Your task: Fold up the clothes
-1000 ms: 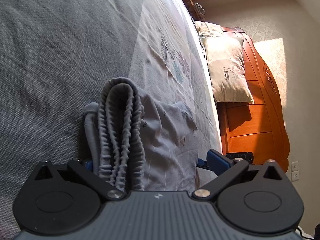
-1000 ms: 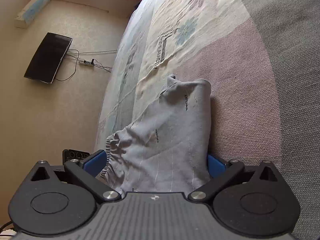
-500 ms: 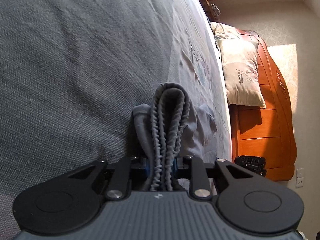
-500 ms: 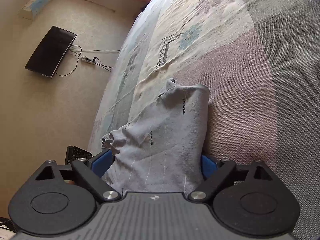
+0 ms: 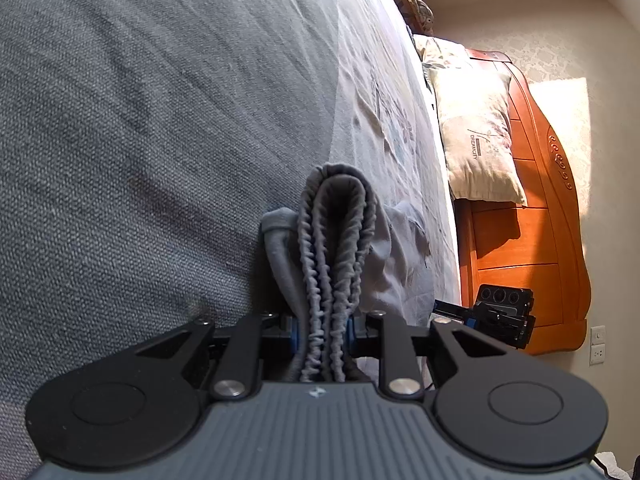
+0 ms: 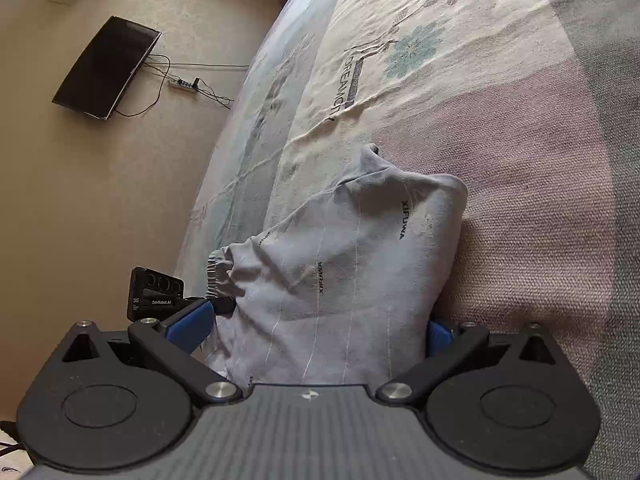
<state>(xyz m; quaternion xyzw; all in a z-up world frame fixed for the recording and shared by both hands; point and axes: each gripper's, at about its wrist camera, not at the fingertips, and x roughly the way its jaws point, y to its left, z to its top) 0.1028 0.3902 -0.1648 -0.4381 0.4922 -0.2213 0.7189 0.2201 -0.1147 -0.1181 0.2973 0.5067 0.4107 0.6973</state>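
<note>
Since the earlier frame, the left gripper [image 5: 322,330] has gone from wide open to clamped on the gathered elastic waistband [image 5: 334,248] of the grey shorts [image 6: 344,272], and the view has drawn closer to that band. The waistband is doubled over into an upright loop; its lower part passes between the blue pads, which press on it from both sides, while the loop's rounded top stands clear ahead of the jaws. The right gripper [image 6: 320,330] has its jaws spread wide and opening at this moment; the folded body of the shorts lies between the two blue fingers [image 6: 192,320] without the pads visibly pressing on it. In the right wrist view the garment extends forward from the jaws, its far end bunched into a small peak, and the left gripper is visible at the waistband end on the left side. The shorts rest on the grey blanket [image 5: 140,140] beside the pale floral bedsheet [image 6: 420,60]. A pillow [image 5: 476,136] leans against the orange wooden headboard [image 5: 532,240].
</note>
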